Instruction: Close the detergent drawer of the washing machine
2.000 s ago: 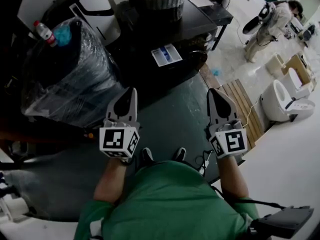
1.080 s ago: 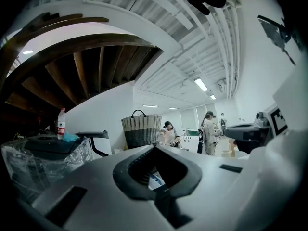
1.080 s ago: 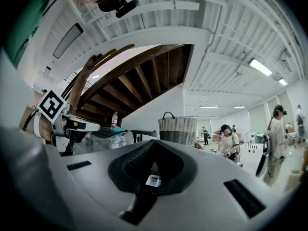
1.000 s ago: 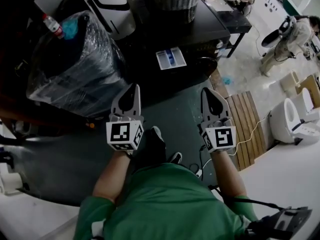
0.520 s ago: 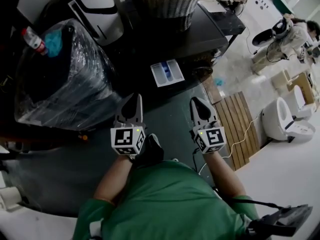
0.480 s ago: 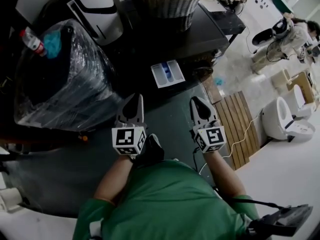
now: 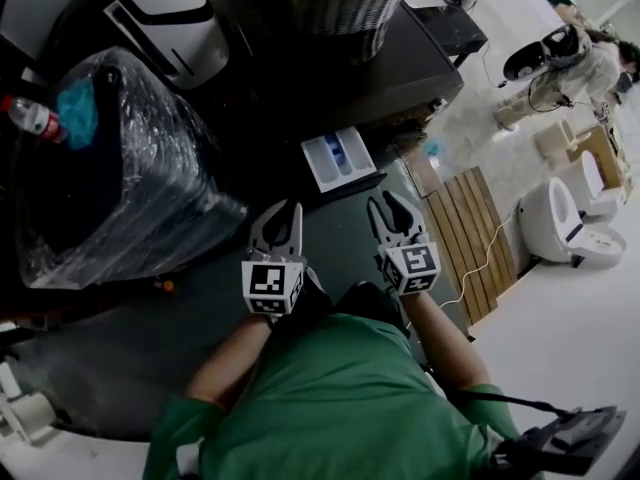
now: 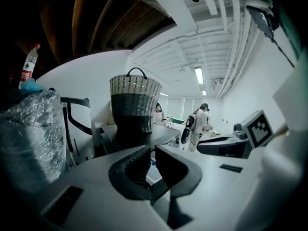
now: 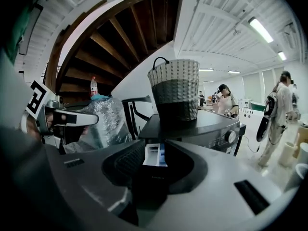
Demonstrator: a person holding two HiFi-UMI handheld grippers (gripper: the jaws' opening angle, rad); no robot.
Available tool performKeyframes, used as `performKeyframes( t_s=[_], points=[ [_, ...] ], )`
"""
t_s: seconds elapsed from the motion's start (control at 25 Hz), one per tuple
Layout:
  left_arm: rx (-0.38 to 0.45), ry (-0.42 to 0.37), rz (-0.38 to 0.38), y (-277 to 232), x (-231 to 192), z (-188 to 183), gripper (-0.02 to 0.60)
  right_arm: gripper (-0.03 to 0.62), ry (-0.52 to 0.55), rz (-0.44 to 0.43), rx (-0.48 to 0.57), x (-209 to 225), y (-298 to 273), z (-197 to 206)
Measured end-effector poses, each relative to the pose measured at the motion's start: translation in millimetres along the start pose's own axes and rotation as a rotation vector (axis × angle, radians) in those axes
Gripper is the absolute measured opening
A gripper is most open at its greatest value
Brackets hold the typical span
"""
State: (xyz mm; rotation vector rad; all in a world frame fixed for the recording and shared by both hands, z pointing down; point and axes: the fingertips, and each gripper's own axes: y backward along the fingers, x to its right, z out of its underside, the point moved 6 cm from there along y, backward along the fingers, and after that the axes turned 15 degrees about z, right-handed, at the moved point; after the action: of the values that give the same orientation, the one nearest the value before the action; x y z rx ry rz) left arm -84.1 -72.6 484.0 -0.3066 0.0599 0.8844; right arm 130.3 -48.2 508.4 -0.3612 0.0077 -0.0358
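Open detergent drawer (image 7: pixel 338 160) ahead of right claw (image 7: pixel 388 208), not touching; jaws just spreading, empty; left claw (image 7: pixel 283 214) spread.

Bare floor (image 7: pixel 335 218) ahead of me runs clear to the protruding detergent drawer (image 7: pixel 338 158); plastic-wrapped bundle (image 7: pixel 120 178) crowds left, wooden slats (image 7: pixel 465 223) flank right.

Your head view is dim: the washing machine (image 7: pixel 400 68) sinks almost to black, while the pale floor (image 7: pixel 590 308) at right glares. In your 2 gripper views the ceiling light strips (image 9: pixel 261 30) burn white, the edges bend and darken, and whatever sits nearest the lens goes soft.
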Motion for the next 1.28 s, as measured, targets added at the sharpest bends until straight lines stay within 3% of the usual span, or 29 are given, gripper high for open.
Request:
performKeyframes(
  t_s=[0.16,0.36,0.52,0.88,1.28],
  points=[
    [-0.038,0.046,0.003,-13.8,-3.8,18.4,0.021,0.146,0.008,-0.013,-0.063,-0.4,-26.4,28.7],
    [-0.079,0.036,-0.049,-23.8,-9.6,29.5,0.023,0.137,-0.002,-0.033,-0.172,1.8,-57.2,79.3],
    [-0.11,0.05,-0.088,-30.6,-16.5,39.4,0.023,0.169,0.005,-0.071,-0.235,1.4,-74.1,103.2],
    [-0.136,0.12,-0.127,-39.6,-13.2,55.6,0.021,0.181,-0.003,-0.122,-0.286,9.0,-103.7,113.6],
    [-0.134,0.178,-0.166,-37.5,-22.5,61.5,0.021,0.164,-0.029,-0.118,-0.312,14.0,-123.4,107.2]
  ],
)
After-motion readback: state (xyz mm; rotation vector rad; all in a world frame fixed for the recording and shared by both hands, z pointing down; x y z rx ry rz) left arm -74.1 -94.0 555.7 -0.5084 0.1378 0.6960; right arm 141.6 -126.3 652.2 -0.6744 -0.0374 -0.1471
